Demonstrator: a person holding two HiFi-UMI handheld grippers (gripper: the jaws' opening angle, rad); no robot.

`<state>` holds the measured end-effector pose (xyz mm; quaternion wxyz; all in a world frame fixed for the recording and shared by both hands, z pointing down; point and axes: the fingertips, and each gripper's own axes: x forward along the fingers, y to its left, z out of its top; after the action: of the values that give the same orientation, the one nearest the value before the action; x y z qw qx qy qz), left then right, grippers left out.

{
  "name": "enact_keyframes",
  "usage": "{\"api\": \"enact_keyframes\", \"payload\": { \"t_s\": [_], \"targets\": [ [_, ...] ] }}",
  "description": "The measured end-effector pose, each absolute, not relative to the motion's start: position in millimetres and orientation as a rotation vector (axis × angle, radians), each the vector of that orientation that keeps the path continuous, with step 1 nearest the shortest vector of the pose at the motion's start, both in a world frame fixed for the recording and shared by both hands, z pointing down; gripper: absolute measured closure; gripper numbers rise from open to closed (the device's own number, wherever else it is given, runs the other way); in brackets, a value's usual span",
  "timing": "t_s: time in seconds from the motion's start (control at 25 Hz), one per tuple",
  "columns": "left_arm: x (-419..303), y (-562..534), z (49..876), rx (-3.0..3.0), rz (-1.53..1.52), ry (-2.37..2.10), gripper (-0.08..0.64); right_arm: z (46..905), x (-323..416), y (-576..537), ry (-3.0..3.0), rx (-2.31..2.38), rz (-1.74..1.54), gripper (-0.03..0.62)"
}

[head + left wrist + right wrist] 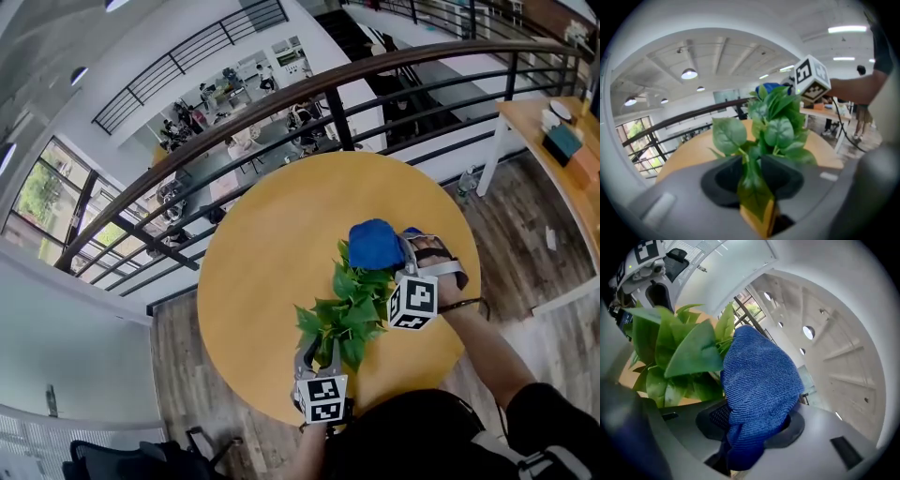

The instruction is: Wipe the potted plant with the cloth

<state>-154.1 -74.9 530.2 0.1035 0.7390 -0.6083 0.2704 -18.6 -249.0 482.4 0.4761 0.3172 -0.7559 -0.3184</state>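
The potted plant point(352, 305) with broad green leaves stands on the near right part of a round yellow table point(272, 253). My left gripper point(315, 356) is at its near side. In the left gripper view the jaws are shut on the orange pot point(759, 216), with a leaf point(751, 187) draped between them. My right gripper point(405, 251) is at the plant's far right, shut on a bunched blue cloth point(375, 242). In the right gripper view the cloth point(759, 385) bulges out of the jaws and touches the leaves point(689, 352).
A dark curved railing point(309, 94) runs just behind the table, with an open lower floor beyond it. A wooden desk point(562, 159) carrying small items stands at the far right. A dark chair point(131, 459) sits at the bottom left.
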Motion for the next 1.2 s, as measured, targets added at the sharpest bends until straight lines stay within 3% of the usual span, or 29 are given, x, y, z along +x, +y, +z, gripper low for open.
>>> {"api": "enact_keyframes", "payload": {
  "t_s": [0.72, 1.2],
  "targets": [
    [-155, -75, 534, 2.174, 0.831, -1.766, 0.439, 551, 23, -225, -1.981, 0.917, -0.332, 0.422],
    [-153, -75, 540, 2.176, 0.835, -1.763, 0.439, 448, 55, -230, -2.096, 1.171, -0.425, 0.422]
  ]
}}
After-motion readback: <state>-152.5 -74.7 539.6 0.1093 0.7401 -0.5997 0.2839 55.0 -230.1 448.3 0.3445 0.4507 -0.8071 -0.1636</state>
